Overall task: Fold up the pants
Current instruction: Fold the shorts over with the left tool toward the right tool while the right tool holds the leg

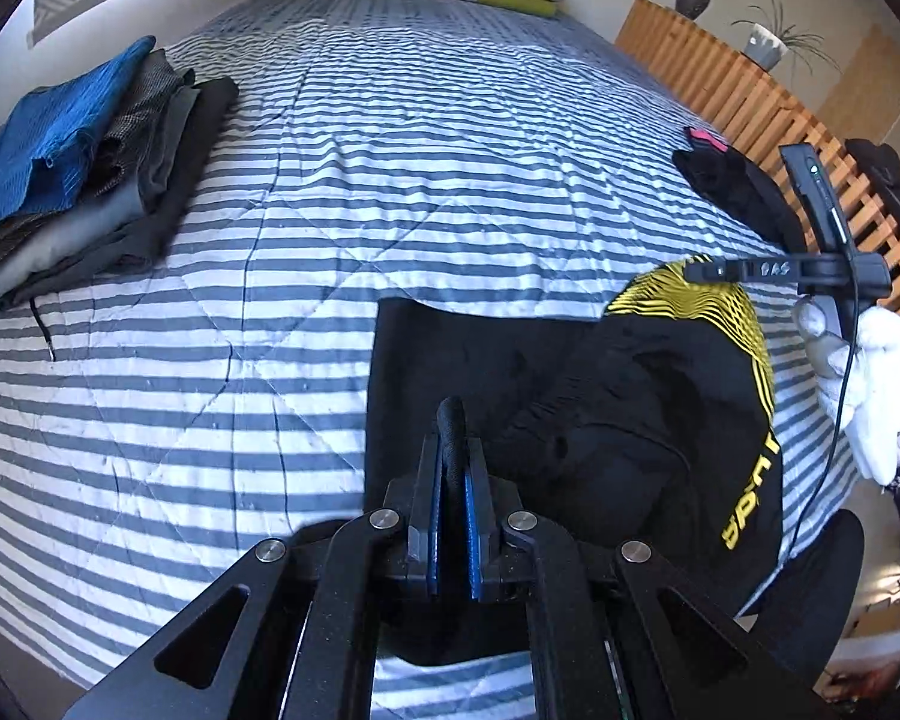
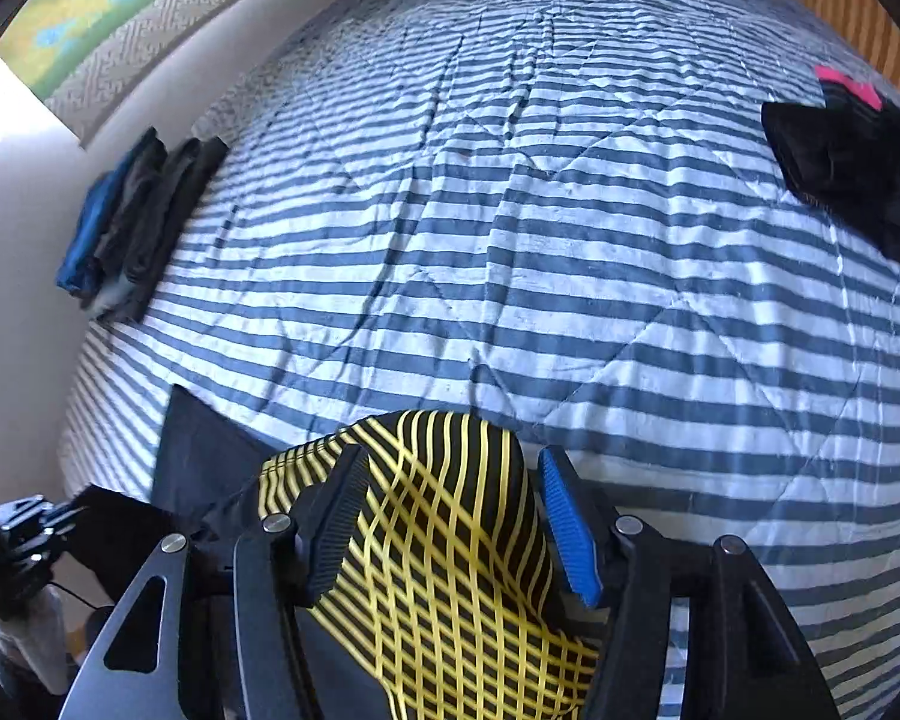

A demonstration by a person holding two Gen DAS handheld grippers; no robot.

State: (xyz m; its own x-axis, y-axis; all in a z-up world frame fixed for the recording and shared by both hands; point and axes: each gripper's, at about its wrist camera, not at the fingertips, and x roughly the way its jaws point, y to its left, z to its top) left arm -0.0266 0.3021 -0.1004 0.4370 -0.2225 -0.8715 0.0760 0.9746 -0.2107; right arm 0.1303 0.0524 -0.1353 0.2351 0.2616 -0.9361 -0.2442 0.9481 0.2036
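Both grippers angled down: left gripper (image 1: 453, 480) jaws clenching pants (image 1: 570, 396); right gripper (image 2: 450, 516) jaws released.

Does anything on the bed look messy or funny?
Yes. The black pants with yellow lines are bunched and wrinkled, not flat. A crumpled black garment with a pink patch sits near the bed's right edge. The folded pile by the wall looks tidy, though a thin black cord pokes out beneath it.
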